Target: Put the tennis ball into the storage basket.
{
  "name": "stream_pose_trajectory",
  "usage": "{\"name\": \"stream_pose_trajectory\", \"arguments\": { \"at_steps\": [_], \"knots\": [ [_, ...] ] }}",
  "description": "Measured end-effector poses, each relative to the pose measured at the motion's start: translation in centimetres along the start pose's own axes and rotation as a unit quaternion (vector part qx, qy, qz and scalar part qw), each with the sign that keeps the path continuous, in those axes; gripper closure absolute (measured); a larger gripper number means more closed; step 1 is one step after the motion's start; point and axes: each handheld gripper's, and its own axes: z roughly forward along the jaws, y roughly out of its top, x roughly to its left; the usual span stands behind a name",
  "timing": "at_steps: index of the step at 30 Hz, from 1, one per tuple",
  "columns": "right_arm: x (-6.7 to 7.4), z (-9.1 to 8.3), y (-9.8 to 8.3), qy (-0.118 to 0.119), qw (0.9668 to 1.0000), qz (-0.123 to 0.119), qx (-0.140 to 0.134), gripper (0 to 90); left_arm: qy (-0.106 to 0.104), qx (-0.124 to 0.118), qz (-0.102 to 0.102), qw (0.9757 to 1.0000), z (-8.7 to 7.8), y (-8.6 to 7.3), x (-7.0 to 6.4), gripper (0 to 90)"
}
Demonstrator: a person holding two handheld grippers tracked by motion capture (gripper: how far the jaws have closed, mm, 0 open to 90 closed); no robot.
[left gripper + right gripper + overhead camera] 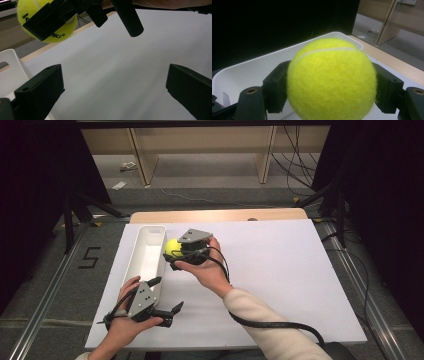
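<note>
A yellow tennis ball hangs just above the right rim of a long white tray, pinched in my right gripper. In the right gripper view the ball sits between both black pads, with the tray behind it. My left gripper rests low near the tray's near end, its jaws spread wide with nothing between them. In the left gripper view its two fingers frame bare white board, and the ball in the right gripper shows at top left.
A white board covers the table, with a wooden strip along its far edge. The right gripper's cable trails across the board's near side. Dark stands and floor cables flank the table.
</note>
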Motion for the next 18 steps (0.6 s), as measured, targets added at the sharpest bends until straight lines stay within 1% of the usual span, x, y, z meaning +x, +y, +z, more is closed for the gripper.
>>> {"name": "stream_pose_trajectory", "arguments": {
  "at_steps": [11, 13, 16, 18],
  "knots": [
    [0.21, 0.47, 0.33, 0.003, 1.0, -0.004, 0.001, 26.8, 0.001, 0.0, 0.0, 1.0, -0.04, -0.01, 0.0, 0.7],
    [0.23, 0.53, 0.38, 0.002, 1.0, 0.0, 0.0, 26.8, 0.001, 0.0, 0.0, 1.0, -0.04, 0.0, 0.0, 0.7],
    [0.19, 0.59, 0.44, 0.002, 1.0, -0.003, 0.0, 26.7, 0.0, 0.001, 0.002, 1.0, -0.03, 0.01, -0.02, 0.7],
    [0.24, 0.6, 0.5, 0.002, 1.0, -0.001, 0.0, 26.8, 0.0, 0.001, 0.001, 1.0, -0.02, 0.0, -0.02, 0.7]
  ]
}}
